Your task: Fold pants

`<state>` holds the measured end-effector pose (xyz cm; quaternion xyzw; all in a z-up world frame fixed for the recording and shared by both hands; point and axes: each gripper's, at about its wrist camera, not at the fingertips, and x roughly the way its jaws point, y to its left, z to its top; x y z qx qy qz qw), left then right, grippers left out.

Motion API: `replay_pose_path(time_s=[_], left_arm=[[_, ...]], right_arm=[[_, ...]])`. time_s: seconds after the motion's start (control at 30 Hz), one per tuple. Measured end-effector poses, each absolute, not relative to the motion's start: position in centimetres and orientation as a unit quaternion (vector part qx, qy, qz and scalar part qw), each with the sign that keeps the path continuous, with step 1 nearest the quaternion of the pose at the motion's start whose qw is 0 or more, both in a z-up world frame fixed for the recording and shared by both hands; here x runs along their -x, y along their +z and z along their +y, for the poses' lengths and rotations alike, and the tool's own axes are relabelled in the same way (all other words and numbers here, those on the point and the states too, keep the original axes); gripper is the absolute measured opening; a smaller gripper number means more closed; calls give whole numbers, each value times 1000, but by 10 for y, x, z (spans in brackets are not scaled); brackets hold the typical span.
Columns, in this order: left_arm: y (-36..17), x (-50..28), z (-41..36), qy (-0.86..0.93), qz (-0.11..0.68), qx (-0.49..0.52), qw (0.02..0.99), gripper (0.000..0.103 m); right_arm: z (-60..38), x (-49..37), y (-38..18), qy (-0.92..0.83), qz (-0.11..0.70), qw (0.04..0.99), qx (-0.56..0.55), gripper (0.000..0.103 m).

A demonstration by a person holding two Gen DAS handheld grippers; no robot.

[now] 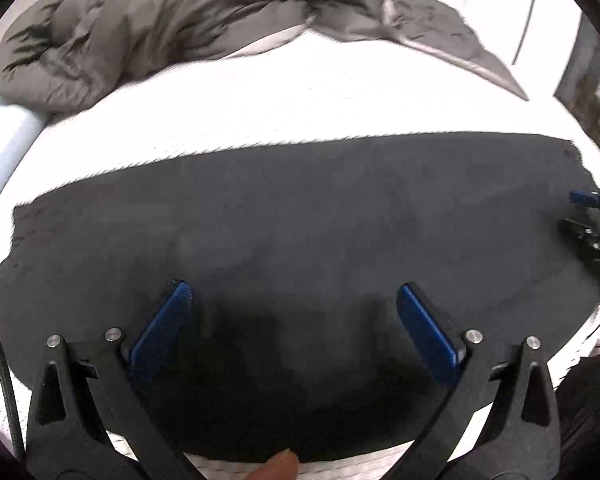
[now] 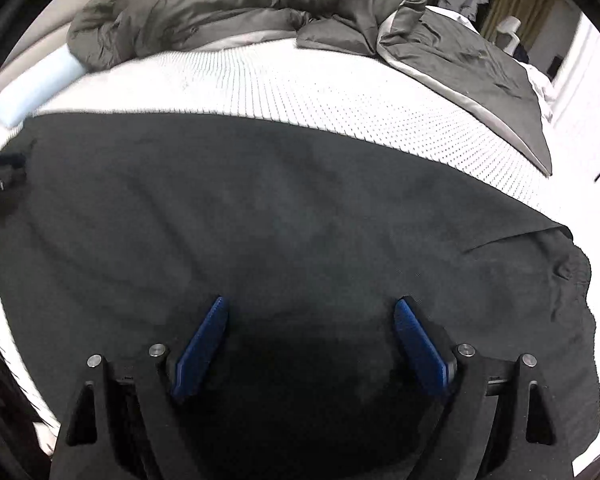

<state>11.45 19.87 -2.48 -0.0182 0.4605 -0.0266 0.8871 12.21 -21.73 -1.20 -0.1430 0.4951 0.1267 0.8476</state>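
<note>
Nearest the lens in the left wrist view, the left gripper (image 1: 292, 296) hangs over the near part of the black pants (image 1: 300, 216), its two blue-padded fingers (image 1: 162, 332) spread wide with only flat cloth showing between them; whether the pads touch the fabric cannot be told. At the bottom edge of that view a fingertip (image 1: 280, 466) of the person's hand shows between the black finger arms. Pants lie spread flat as a broad dark band across the white, dotted mattress (image 1: 284, 100) of the bed, one end toward the left of this view and the other reaching the right, where the right gripper (image 1: 592, 220) appears at the frame edge over that end.

In the right wrist view, the right gripper (image 2: 310, 312) likewise stands over the pants (image 2: 260, 208) with its blue fingers (image 2: 202, 348) wide apart and nothing clamped between them. To the right of this view the cloth is rumpled, with a folded-over flap and a gathered edge (image 2: 568, 268); elsewhere it lies smooth with shallow creases. Part of the left gripper (image 2: 0, 172) shows at the far left edge.

Beyond the pants, at the far side of the bed, a grey duvet (image 1: 160, 20) lies bunched, and a pale blue bolster (image 2: 36, 88) rests at the mattress edge beside it.
</note>
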Motion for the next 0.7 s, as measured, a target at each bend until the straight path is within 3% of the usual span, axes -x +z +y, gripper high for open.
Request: replay_pose_path(time_s=[0.13,0.4,0.6,0.7], left_arm=[[-26,-149,167,-20,474,0,880,102],[-56,-183,127,-39,510,-44,858,103],[-51,-157,177,23,503,-32,864,103],[-49,-143,196,32,501,1,865,103]], right_arm=[[-180,-124,-4,166,476,855,124,87],[-115,-135,-28,180,480,833,206,87],[-184,-155,-26,85,495,840,206,88],[-237,-171,-23,24,506,849,151,89]])
